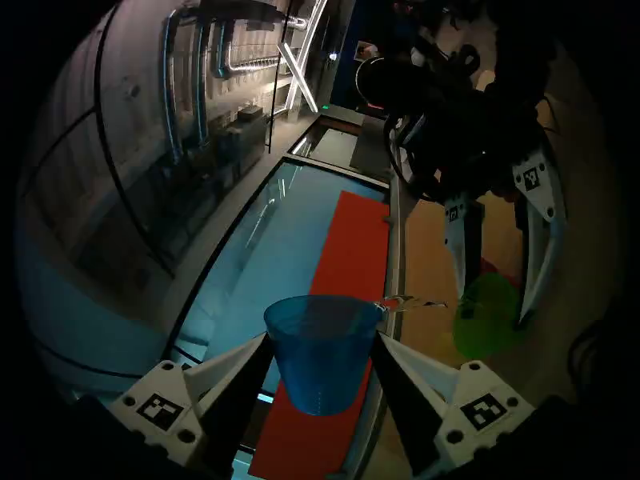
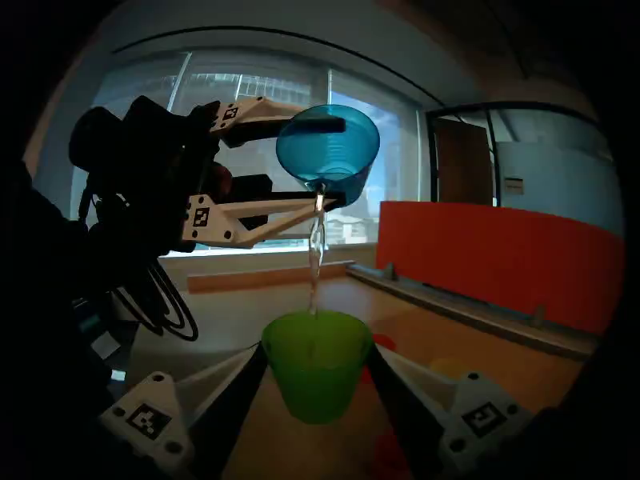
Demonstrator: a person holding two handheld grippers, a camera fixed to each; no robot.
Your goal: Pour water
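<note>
I'm in the middle of the pour itself. My left gripper (image 1: 322,346) pinches the blue cup (image 1: 322,364) by its sides, both fingers pressed on its wall. In the right gripper view that cup hangs tipped over, mouth toward the camera, above the green cup (image 2: 318,376). A thin stream of water (image 2: 314,256) drops from the blue cup's lowest lip into the green cup's open mouth. My right gripper (image 2: 318,356) clamps the green cup upright between its two fingers, near the wooden table (image 2: 448,336); whether it rests on the wood or hangs above it I can't tell. A red panel (image 2: 496,256) stands to the right and a window (image 2: 240,88) lies far behind. I can't read how much water is left in the blue cup or how full the green one is. I judge the next move calls for a level green cup under the stream and only a gentle further tip of the blue one, so the stream doesn't drift past the rim. Once the flow thins to drips, I'd roll the left gripper back to stand the blue cup upright.
</note>
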